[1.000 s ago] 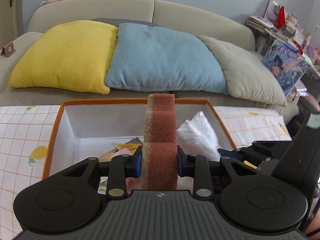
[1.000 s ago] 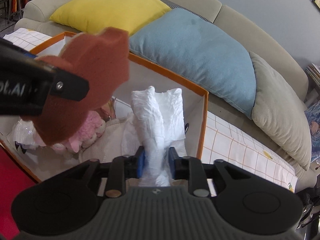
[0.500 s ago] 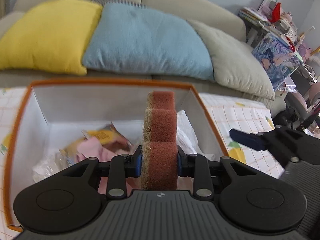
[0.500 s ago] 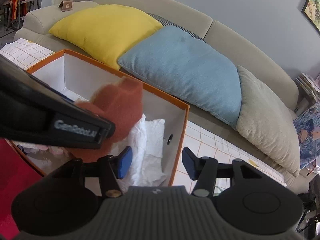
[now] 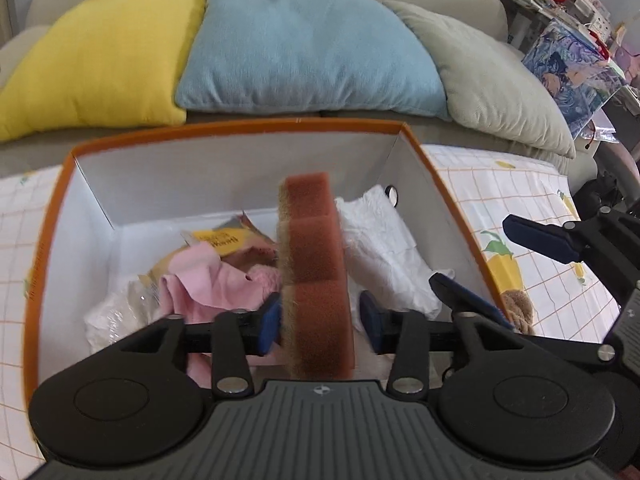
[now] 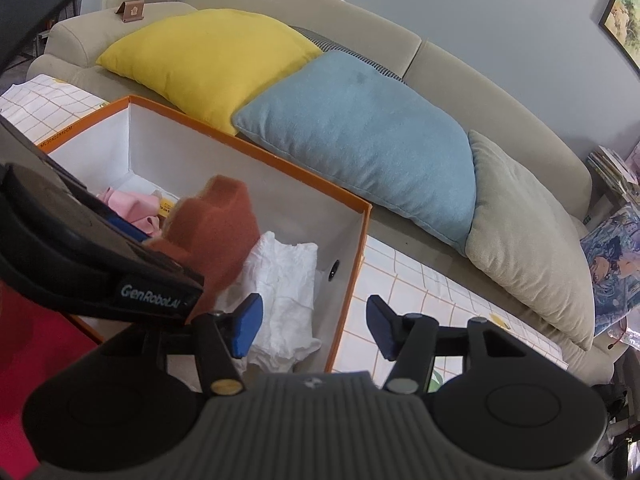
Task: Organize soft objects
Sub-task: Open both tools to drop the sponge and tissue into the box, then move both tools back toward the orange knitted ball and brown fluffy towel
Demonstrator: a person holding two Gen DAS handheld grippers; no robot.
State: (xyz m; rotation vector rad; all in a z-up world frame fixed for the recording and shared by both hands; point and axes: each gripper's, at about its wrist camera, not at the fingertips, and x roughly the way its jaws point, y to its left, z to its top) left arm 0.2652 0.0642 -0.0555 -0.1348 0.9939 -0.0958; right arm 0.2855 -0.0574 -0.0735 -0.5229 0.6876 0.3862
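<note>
The brown sponge (image 5: pixel 316 276) is being released over the orange box (image 5: pixel 240 130) by the parted left tool (image 5: pixel 318 320); withdrawal is needed next. The right tool (image 6: pixel 314 326) is held wide apart, empty.

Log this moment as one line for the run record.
left tool: open, sponge between pads over box | right tool: open, empty | white cloth: in box

Soft, even daylight; slight motion blur, strong fisheye edge bending.
</note>
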